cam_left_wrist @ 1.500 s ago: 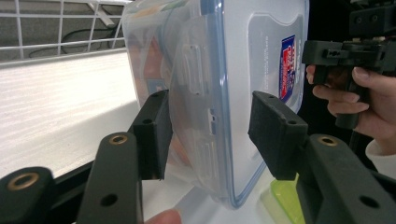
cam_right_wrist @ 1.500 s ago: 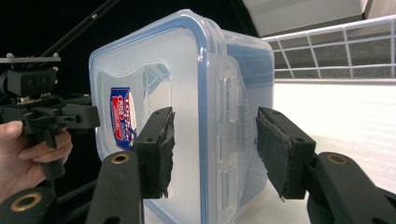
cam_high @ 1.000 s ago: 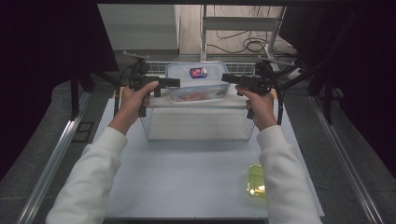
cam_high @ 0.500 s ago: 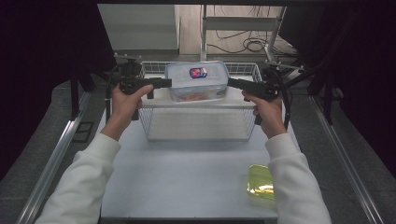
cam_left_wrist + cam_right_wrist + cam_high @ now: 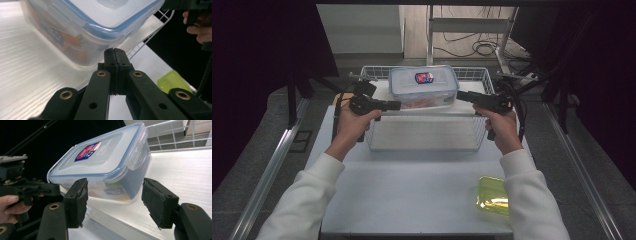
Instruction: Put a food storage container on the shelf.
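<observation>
black left gripper point(image 5: 394, 105): held level in the left hand point(image 5: 353, 123), pointing right at the container's left end; in the left gripper view its jaws are clenched flat together, nothing between them, tips just short of the container's lower corner.
left arm: white sleeve point(image 5: 307, 195), forearm angled up from the bottom edge, wrist bent inward.
container point(image 5: 423, 87): clear plastic box, rounded corners, blue-rimmed snap lid with a red and blue label; orange and red contents blur through the wall; it sits on the white panel point(image 5: 427, 111) across the top of the wire basket point(image 5: 422, 135), between the two grippers.
right gripper point(image 5: 460, 95): level, pointing left at the container's right end; in the right gripper view its jaws stand apart, rough black pads point(image 5: 160, 202) on either side of the container's near corner, not pressing on it.
right hand point(image 5: 501, 127): wrapped around the handle, white sleeve below.
change: the left jaws have just been closing, empty; a second ago they were spread at the container's end; both hands have drawn slightly outward.
green lid point(image 5: 493, 195): translucent, flat, rounded, lying on the pale tabletop point(image 5: 412, 190) near the right sleeve.
</observation>
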Action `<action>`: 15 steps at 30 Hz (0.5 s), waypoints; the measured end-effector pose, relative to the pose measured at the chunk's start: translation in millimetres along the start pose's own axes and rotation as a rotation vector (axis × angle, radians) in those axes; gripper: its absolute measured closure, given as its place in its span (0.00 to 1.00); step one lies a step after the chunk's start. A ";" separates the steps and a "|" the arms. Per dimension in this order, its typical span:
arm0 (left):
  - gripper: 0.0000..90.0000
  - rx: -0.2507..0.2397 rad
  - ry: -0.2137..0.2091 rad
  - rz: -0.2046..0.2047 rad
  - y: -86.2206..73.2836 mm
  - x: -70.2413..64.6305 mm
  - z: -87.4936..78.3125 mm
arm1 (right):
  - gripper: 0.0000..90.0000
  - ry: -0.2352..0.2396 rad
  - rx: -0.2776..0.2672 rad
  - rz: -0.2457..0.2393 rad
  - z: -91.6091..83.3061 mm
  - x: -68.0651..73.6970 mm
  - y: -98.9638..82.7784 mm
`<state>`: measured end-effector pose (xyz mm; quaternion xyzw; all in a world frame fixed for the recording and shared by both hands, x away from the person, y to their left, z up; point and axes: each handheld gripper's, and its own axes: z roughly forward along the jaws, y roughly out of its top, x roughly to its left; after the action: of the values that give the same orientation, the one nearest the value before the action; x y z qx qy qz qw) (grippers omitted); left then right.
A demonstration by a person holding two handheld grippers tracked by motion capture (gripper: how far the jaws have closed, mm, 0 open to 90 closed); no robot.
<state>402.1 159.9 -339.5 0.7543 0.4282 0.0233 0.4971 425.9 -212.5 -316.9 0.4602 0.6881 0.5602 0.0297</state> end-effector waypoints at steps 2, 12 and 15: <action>1.00 -0.006 0.002 -0.012 1.3 3.4 1.9 | 0.41 0.007 0.007 -0.008 0.2 1.1 -0.3; 1.00 -0.016 0.004 -0.047 1.2 10.2 1.4 | 0.40 0.015 0.019 -0.016 1.0 -2.3 -3.8; 1.00 -0.018 -0.006 -0.037 -1.1 6.3 -1.4 | 0.40 0.021 0.018 -0.023 -0.4 -1.9 -5.3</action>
<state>404.7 165.3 -342.1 0.7416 0.4406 0.0158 0.5056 423.6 -213.8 -321.9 0.4465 0.6985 0.5586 0.0246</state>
